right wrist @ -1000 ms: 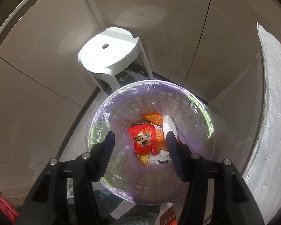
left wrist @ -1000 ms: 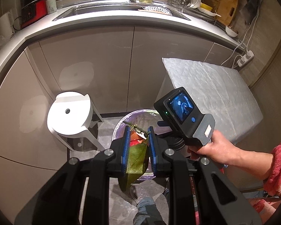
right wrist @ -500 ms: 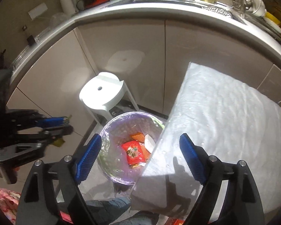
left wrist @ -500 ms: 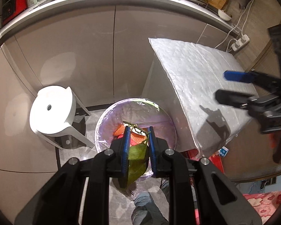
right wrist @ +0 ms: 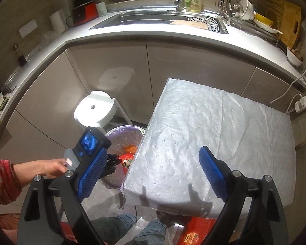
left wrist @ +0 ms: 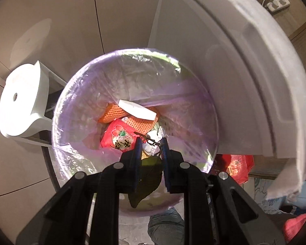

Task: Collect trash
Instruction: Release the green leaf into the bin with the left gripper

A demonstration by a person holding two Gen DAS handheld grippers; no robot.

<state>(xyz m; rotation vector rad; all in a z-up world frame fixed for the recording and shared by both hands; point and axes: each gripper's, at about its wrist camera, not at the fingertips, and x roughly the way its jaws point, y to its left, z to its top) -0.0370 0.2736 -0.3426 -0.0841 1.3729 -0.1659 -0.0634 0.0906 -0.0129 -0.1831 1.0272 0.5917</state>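
My left gripper is shut on a dark green leaf with a thin twig. It hangs just above the mouth of the round bin, which is lined with a purple bag. In the bin lie a red snack packet, an orange foam net, a white block and crumpled paper. The right wrist view shows the left gripper in a hand over the bin. My right gripper is high above the table's near corner. Its jaws are opening, with nothing between them.
A table under a white dimpled sheet stands right of the bin and overhangs it. A white stool sits left of the bin against the grey cabinets. A red box lies under the table. The person's legs are below; the sink counter is behind.
My left gripper has dropped with the leaf to the bin's mouth. My right gripper has risen out of the bin, swung over the table and spread its jaws wide.
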